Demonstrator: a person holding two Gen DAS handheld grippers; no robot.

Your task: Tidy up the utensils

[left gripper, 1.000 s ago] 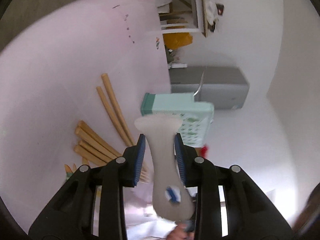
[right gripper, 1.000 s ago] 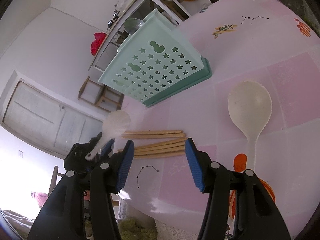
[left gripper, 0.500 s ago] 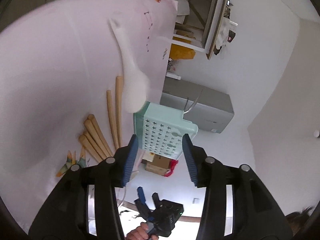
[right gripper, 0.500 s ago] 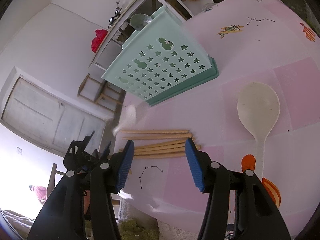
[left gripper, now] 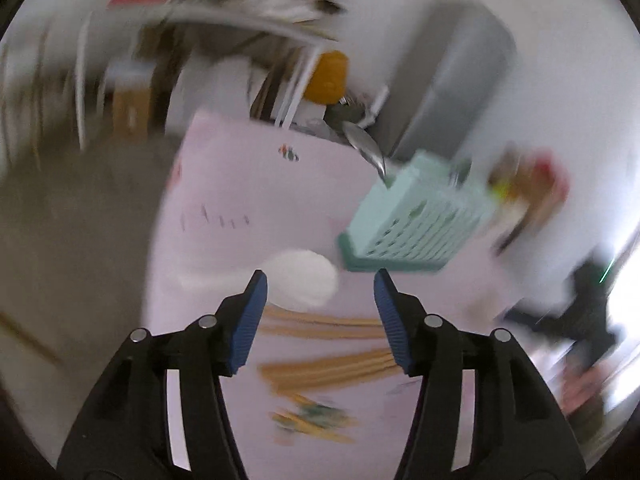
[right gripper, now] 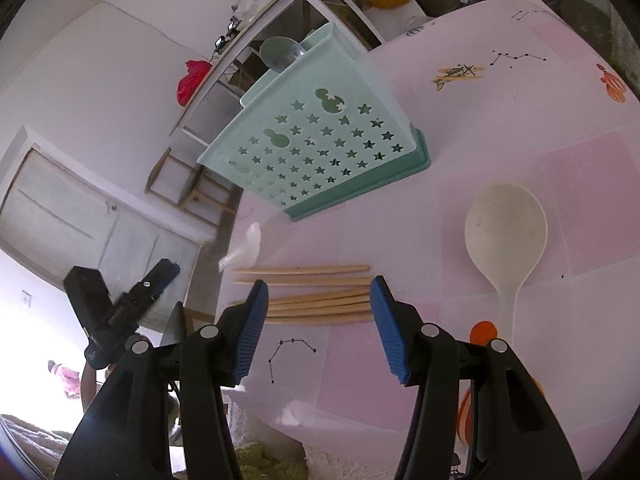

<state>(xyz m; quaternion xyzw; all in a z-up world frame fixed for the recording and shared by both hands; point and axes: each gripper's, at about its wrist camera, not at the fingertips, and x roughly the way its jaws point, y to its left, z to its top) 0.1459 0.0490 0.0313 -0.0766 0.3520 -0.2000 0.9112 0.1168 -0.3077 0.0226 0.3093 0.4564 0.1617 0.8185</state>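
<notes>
Both tools are empty, so the step in hand looks like the gap between one utensil and the next. The left tool has its jaws opening with nothing between them; the right tool stands about half open, also bare, hovering over the bundle of wooden chopsticks near the desk's near edge. The mint-green utensil basket stands toward the far left corner of the pink desk, with a metal spoon already upright inside it. The white rice paddle lies flat to the right of the chopsticks, bowl toward the basket and handle toward the near edge. The next move probably calls for one tool to come down over a chopstick or the paddle's thin handle, close on it, and carry it to the basket's open top; the flat, thin sticks may be hard to pinch off the desk. The right wrist view is sharp and shows the left tool off the desk's left edge, plus a small blurred white shape I cannot identify. The left wrist view is smeared, yet shows the basket's open rim side.
</notes>
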